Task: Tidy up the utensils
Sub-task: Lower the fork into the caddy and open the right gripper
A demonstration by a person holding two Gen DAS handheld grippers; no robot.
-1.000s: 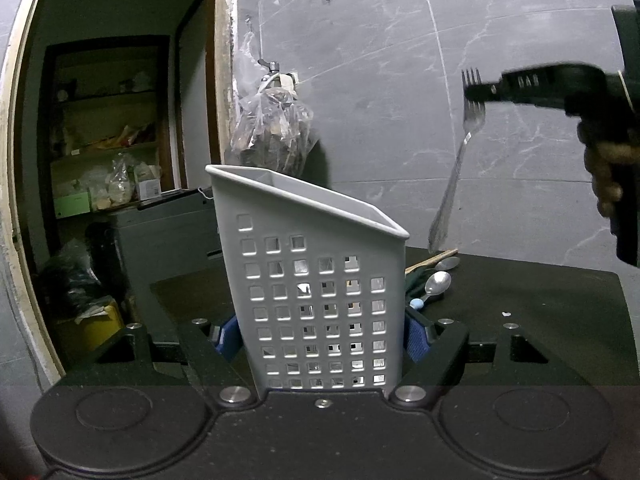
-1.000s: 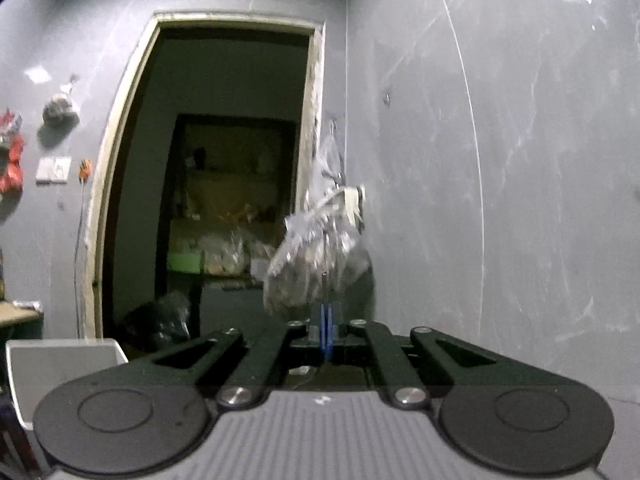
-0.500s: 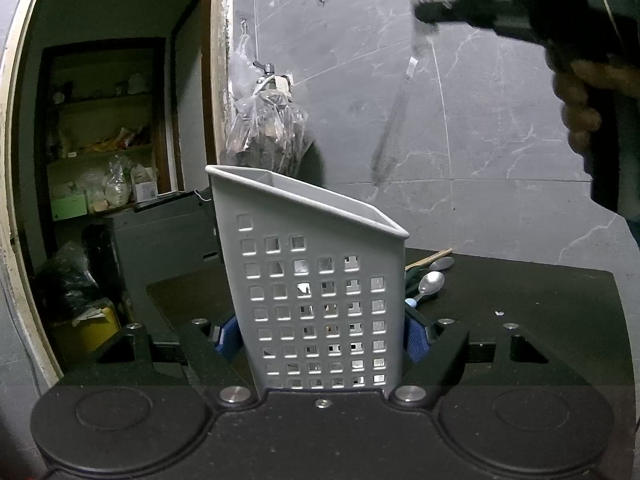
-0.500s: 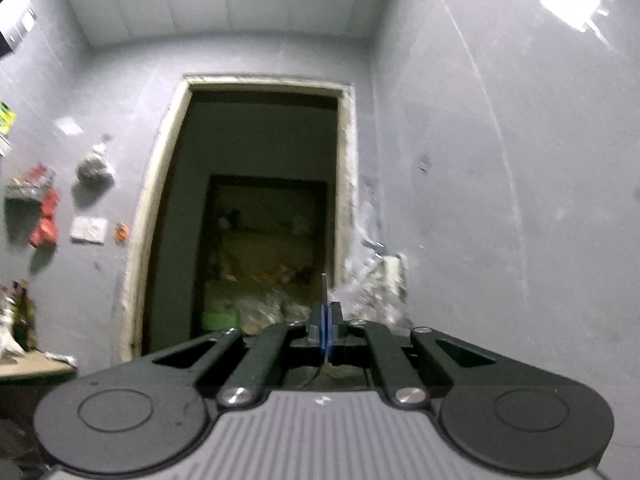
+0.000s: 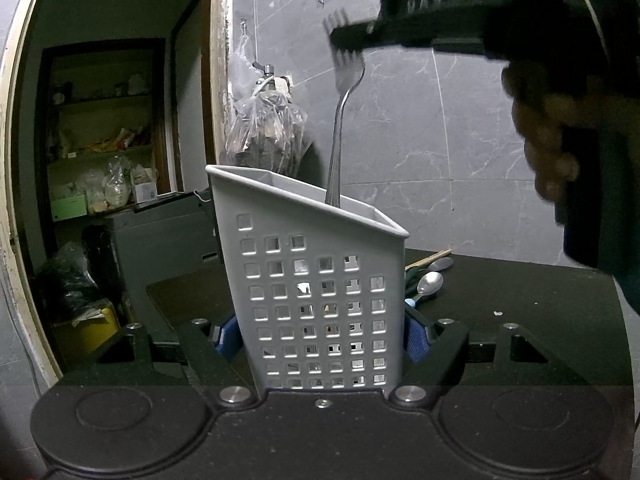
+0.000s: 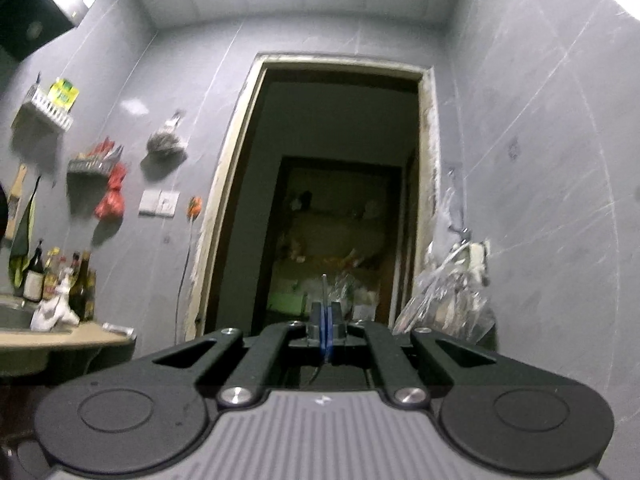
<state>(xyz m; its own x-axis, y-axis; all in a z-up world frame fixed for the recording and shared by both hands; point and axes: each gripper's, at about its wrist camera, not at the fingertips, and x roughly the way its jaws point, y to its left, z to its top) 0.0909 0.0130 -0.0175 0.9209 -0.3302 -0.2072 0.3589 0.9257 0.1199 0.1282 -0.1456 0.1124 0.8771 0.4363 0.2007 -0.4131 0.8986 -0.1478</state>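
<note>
Left tongs [image 5: 322, 338], nearest the lens, clamp one grey perforated caddy [image 5: 316, 292] by its two side walls, blue pads [image 5: 414, 338] pressed against it; the caddy stands upright on the black bench [image 5: 520, 308], its slanted rim high at the left and low at the right. One fork [image 5: 340, 120] hangs tines up, its handle end dipping inside the rim near the back wall. Right tongs [image 5: 350, 38], closed tight on the fork just below its tines, reach in from upper right, with a hand [image 5: 548, 136] behind them. Bare bench lies open to the right of the caddy. Behind the caddy's right edge lie two spoons [image 5: 430, 282] and one wooden stick [image 5: 428, 260]. Farther back: a tiled wall, one hanging plastic bag [image 5: 268, 128], one open doorway [image 5: 120, 120] at the left.
</note>
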